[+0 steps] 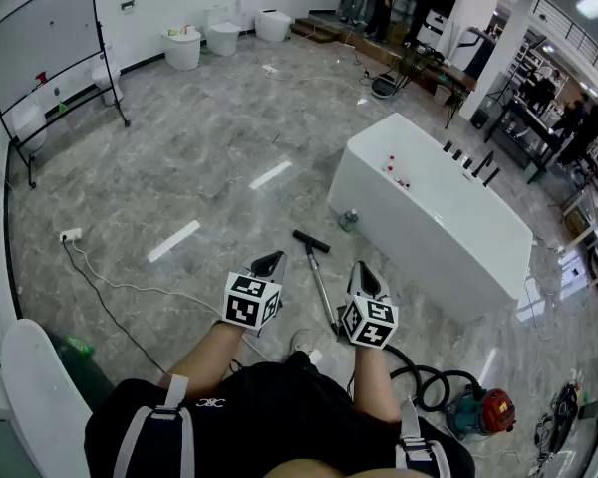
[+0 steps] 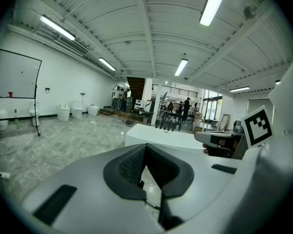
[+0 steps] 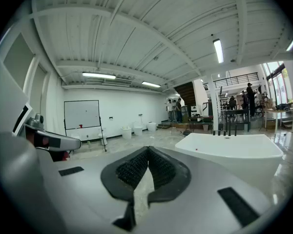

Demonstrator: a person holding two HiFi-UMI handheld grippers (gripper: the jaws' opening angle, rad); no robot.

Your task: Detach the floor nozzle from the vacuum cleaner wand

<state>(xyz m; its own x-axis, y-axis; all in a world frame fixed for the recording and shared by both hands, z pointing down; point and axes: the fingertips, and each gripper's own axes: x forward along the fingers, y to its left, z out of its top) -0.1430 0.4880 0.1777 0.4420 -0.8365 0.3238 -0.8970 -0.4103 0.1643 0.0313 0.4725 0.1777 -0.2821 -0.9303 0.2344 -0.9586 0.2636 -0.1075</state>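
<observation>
In the head view a vacuum wand lies on the marble floor, its black floor nozzle at the far end, still joined to the wand. A black hose runs from the wand's near end to the red and blue vacuum body at the lower right. My left gripper hangs above the floor left of the wand, shut and empty. My right gripper is right of the wand, also shut with nothing in it. Both gripper views show closed pads pointing across the room; the wand is not seen there.
A white bathtub stands beyond the nozzle to the right. A small bottle sits by its near corner. A white cable with a socket trails across the floor at left. A whiteboard and toilets are at the far wall.
</observation>
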